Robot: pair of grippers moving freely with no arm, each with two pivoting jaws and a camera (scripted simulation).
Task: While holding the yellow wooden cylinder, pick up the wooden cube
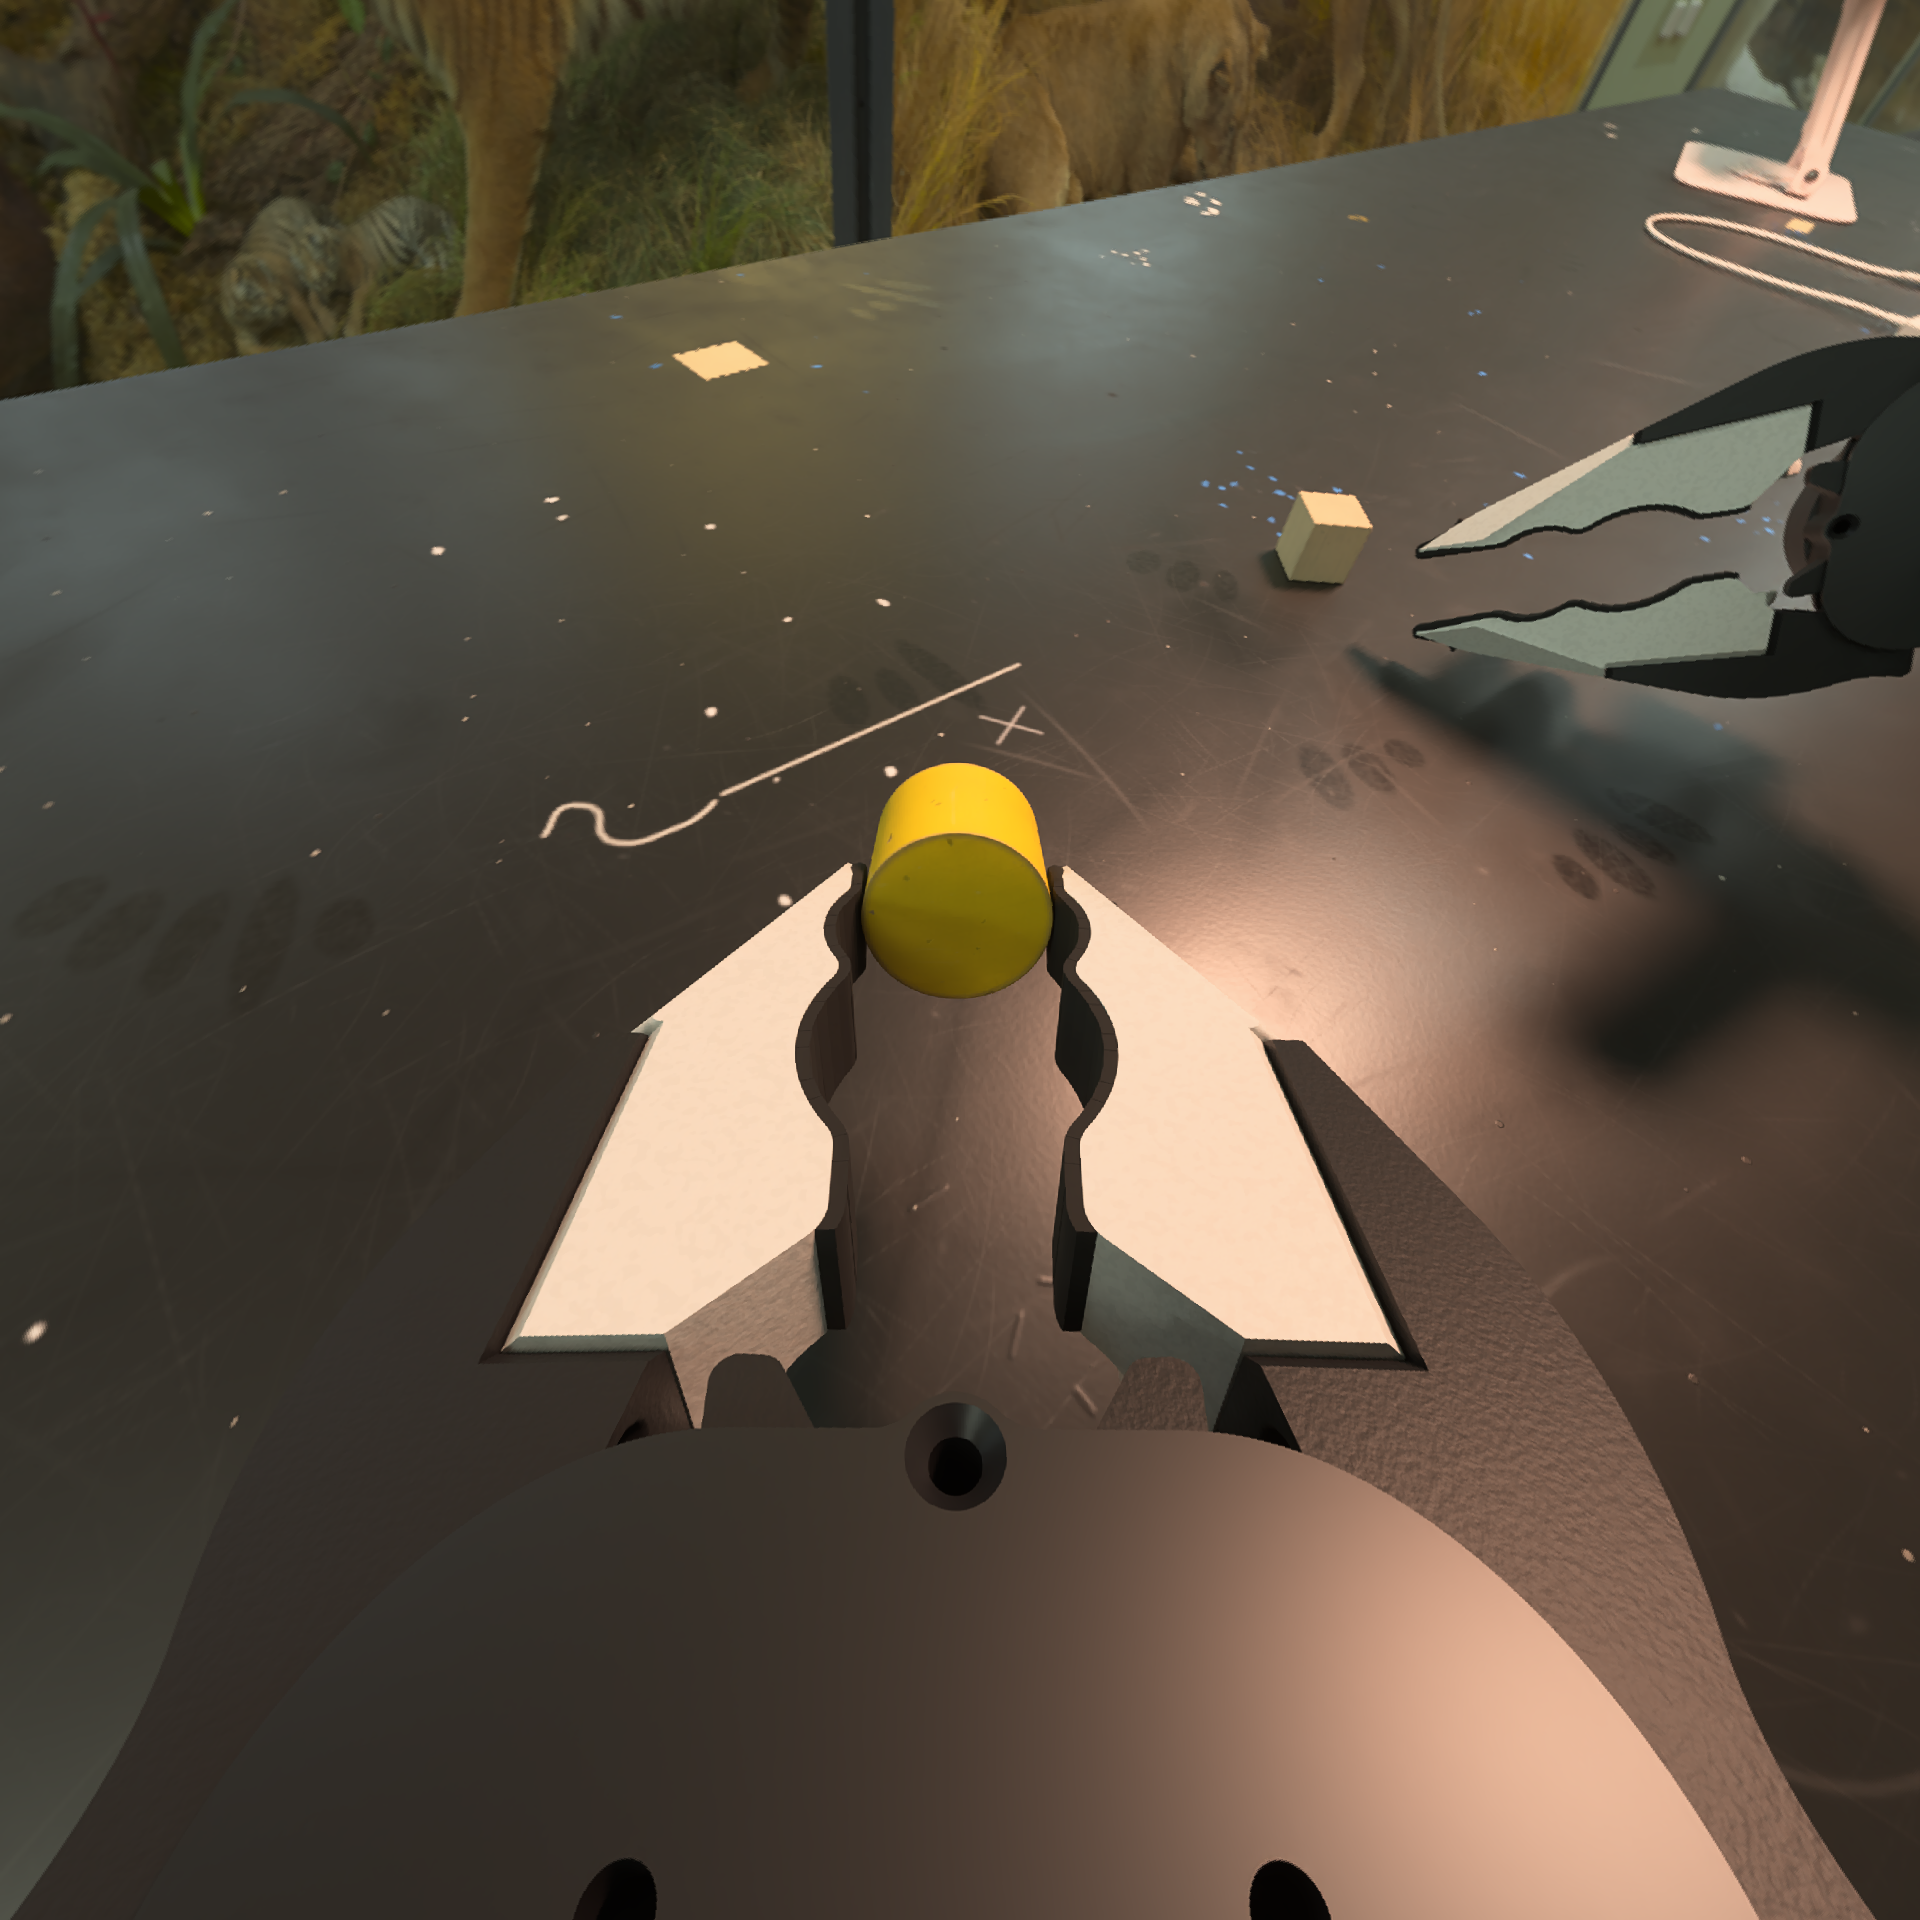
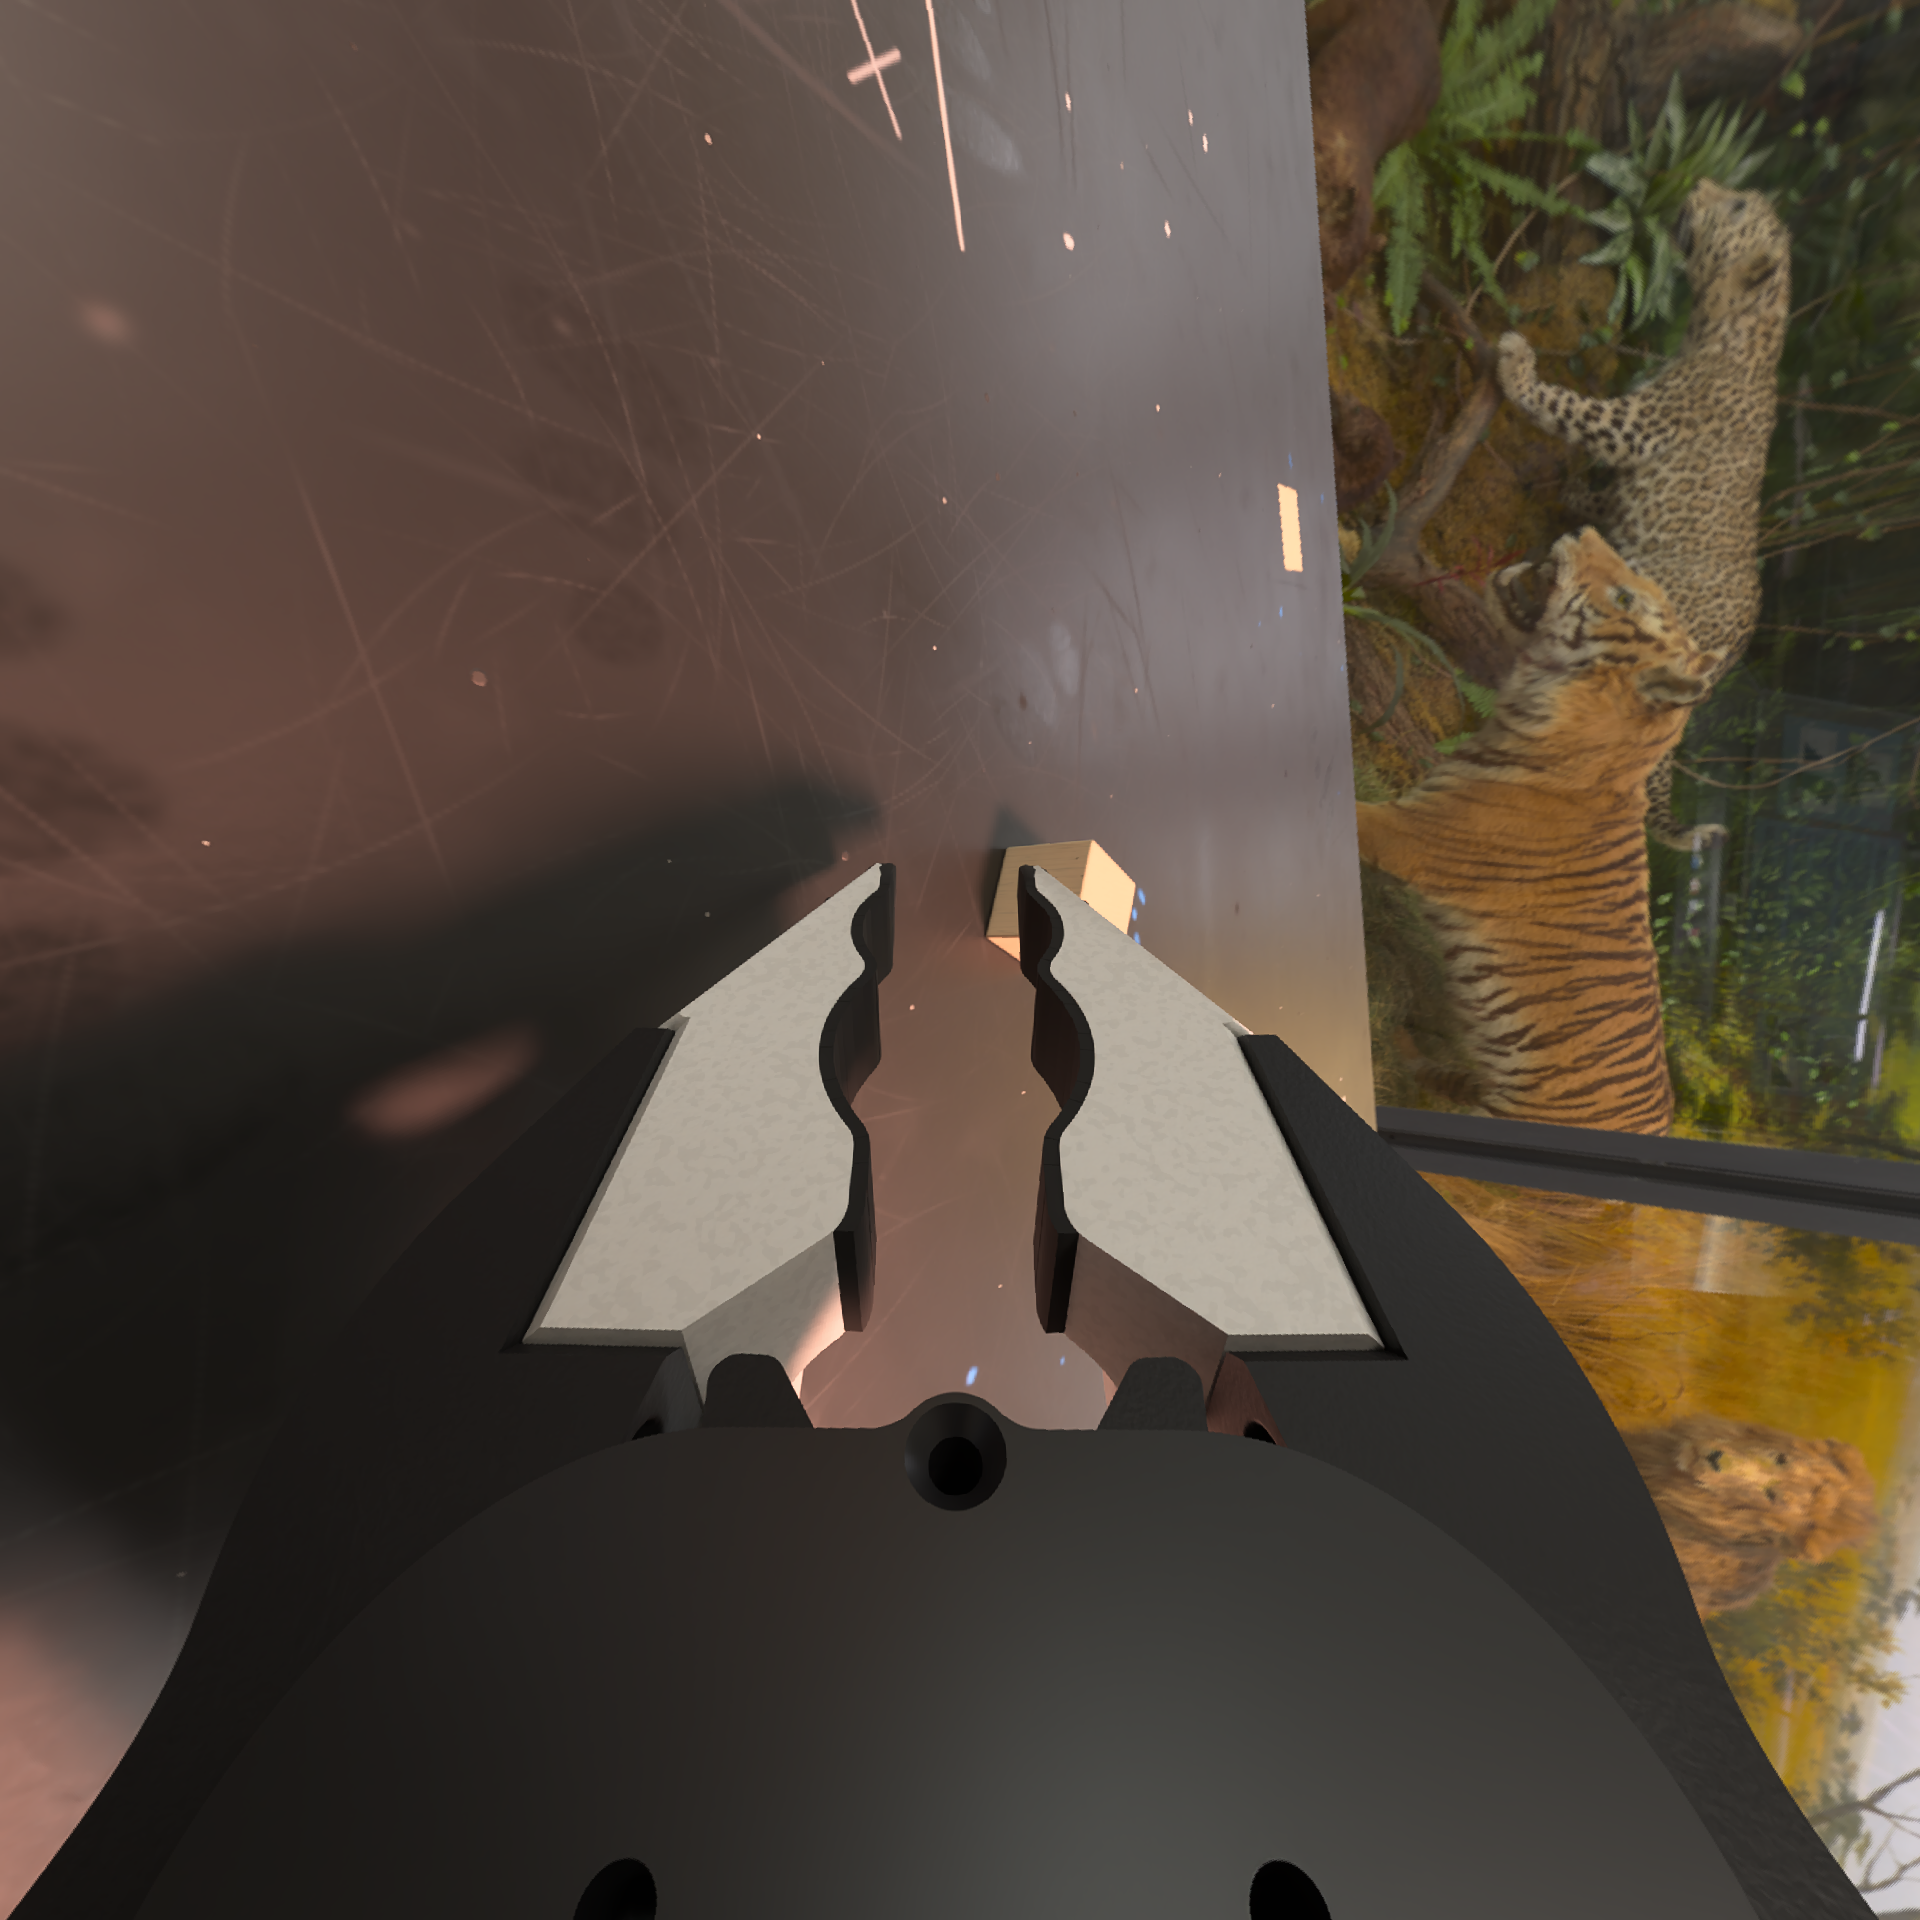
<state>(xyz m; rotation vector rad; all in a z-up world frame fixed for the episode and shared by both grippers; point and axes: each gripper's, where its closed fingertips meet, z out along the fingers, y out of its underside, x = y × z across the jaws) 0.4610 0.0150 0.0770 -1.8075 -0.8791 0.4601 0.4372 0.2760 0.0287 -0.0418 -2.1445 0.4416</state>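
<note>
In the left wrist view my left gripper (image 1: 956,891) is shut on the yellow wooden cylinder (image 1: 956,883), held at the fingertips above the dark table (image 1: 416,623). The small wooden cube (image 1: 1324,536) sits on the table to the far right. My right gripper (image 1: 1434,587) shows there, open, its tips just right of the cube and apart from it. In the right wrist view my right gripper (image 2: 954,883) is open and empty. The cube (image 2: 1091,878) lies just beyond its right fingertip, partly hidden by it.
A pale flat square patch (image 1: 720,360) lies far back on the table. A white stand base (image 1: 1766,177) and a white cord (image 1: 1766,249) sit at the far right corner. The table's edge (image 2: 1340,623) runs close beside the cube.
</note>
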